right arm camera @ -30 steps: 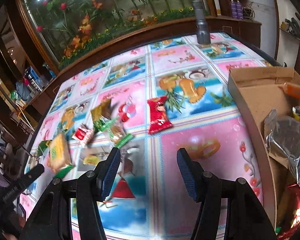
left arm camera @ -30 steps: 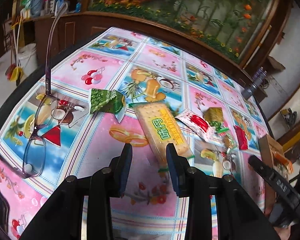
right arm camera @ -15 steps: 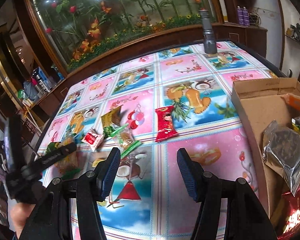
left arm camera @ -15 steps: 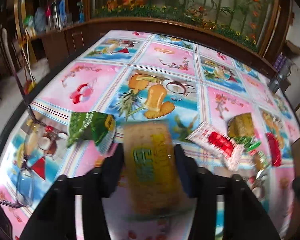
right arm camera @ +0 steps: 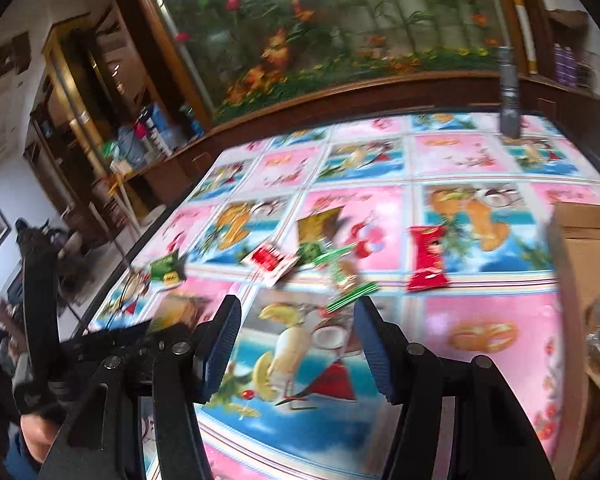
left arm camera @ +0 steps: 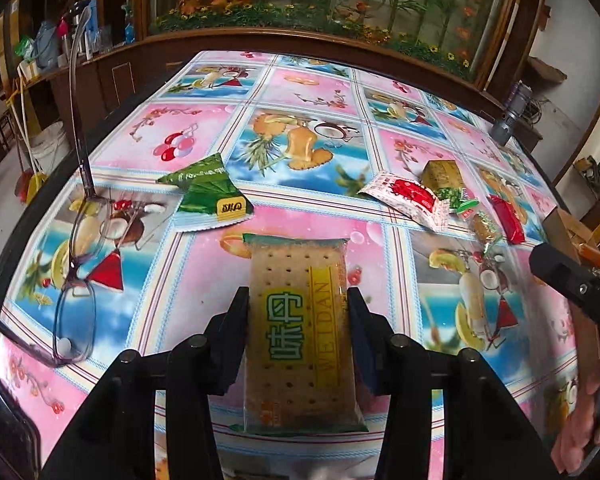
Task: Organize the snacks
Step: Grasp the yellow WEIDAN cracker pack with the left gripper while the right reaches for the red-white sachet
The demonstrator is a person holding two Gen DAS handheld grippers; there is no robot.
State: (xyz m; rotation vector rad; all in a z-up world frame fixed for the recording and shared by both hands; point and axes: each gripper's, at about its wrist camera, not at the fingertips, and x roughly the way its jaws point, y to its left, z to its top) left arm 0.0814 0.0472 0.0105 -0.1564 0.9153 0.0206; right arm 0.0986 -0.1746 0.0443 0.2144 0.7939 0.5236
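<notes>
A tan cracker pack [left arm camera: 300,332] with green and yellow print lies lengthwise between the fingers of my left gripper [left arm camera: 298,312]. Both pads sit against its long edges, shut on it. It hangs just over the pink fruit-print tablecloth [left arm camera: 180,292]. My right gripper [right arm camera: 296,344] hovers open above the cloth with nothing between its fingers. Past it lie a red-and-white packet [right arm camera: 270,260], a gold packet [right arm camera: 318,226], a green-ended candy pack [right arm camera: 348,284] and a red packet [right arm camera: 428,258]. A green packet [left arm camera: 208,196] lies beyond the cracker pack.
An open cardboard box [right arm camera: 588,248] with snacks inside stands at the right edge. Spectacles [left arm camera: 80,260] lie on the left of the table. A grey cylinder [right arm camera: 508,92] stands at the far right corner. Dark wooden cabinets and a planted glass case ring the table.
My left gripper's jaws widened and came down around the cracker pack, which now sits straight between them. My right gripper drifted left and rolled, so the box slid to the edge of its view.
</notes>
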